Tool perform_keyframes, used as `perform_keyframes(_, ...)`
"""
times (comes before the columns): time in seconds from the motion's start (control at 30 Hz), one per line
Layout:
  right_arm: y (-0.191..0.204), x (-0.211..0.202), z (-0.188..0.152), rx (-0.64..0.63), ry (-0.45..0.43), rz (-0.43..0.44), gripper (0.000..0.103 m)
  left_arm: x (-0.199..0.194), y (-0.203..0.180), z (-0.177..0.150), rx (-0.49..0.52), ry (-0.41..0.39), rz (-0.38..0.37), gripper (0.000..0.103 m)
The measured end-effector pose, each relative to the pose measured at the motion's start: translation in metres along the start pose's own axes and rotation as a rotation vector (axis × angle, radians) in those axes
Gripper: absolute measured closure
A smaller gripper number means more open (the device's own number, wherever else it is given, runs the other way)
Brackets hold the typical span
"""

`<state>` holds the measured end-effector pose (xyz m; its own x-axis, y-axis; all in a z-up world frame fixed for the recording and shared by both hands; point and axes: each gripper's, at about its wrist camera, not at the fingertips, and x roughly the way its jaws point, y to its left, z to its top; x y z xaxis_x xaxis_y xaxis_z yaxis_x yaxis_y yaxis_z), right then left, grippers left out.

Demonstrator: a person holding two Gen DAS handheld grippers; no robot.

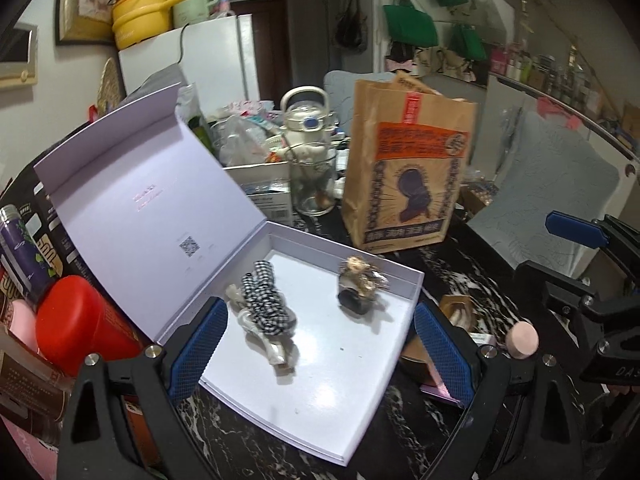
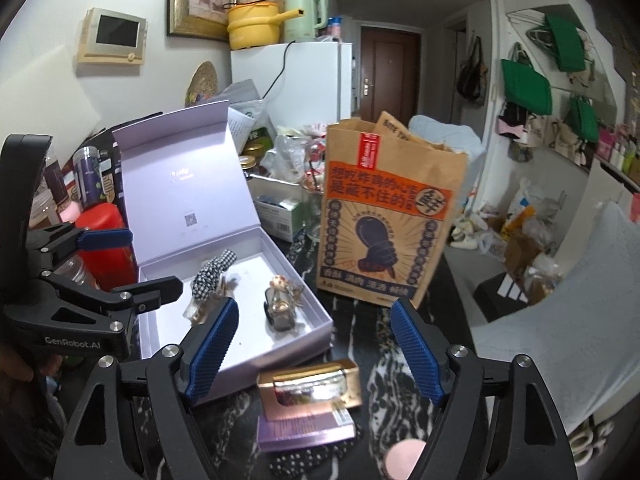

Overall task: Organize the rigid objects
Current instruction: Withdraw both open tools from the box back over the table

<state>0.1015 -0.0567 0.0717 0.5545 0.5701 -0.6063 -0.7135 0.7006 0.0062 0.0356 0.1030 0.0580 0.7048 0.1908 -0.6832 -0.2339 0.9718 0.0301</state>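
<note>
An open white gift box (image 1: 352, 412) (image 2: 316, 330) lies on the dark marble table with its lid raised. Inside lie a black-and-white checked fabric piece (image 1: 264, 304) (image 2: 210, 276) and a small gold figurine on a dark base (image 1: 360, 284) (image 2: 280, 304). My left gripper (image 1: 320, 356) is open and empty, its jaws straddling the box's near part. My right gripper (image 2: 316, 352) is open and empty, above a small gold box (image 2: 310, 390) resting on a lilac box (image 2: 306, 426). A pink round object (image 2: 404, 458) (image 1: 522, 338) lies near it.
A brown paper bag (image 1: 408, 176) (image 2: 390, 216) stands behind the box. A red container (image 1: 80, 324) (image 2: 104, 240), cans and cartons crowd the left. A glass jar (image 1: 314, 184), a white kettle and clutter stand behind. A grey chair (image 1: 548, 200) is at right.
</note>
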Motion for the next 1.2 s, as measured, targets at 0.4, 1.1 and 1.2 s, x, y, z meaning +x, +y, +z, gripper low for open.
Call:
perform_keyframes(0.4, -0.018, -0.030, -0.033, 0.050, 0.007, -0.042, 0.015, -0.011, -0.037, -0.024, 0.056, 0.024, -0.067, 0.007)
perform_keyframes(1.1, -0.021, 0.009, -0.086, 0.055, 0.126, 0.006, 0.000, 0.011, -0.046, -0.073, 0.045, 0.140, -0.104, 0.007)
perform_keyframes(1.2, -0.021, 0.021, -0.091, 0.061, 0.150, 0.047, 0.001, 0.015, -0.044, -0.074, 0.045, 0.146, -0.105, 0.007)
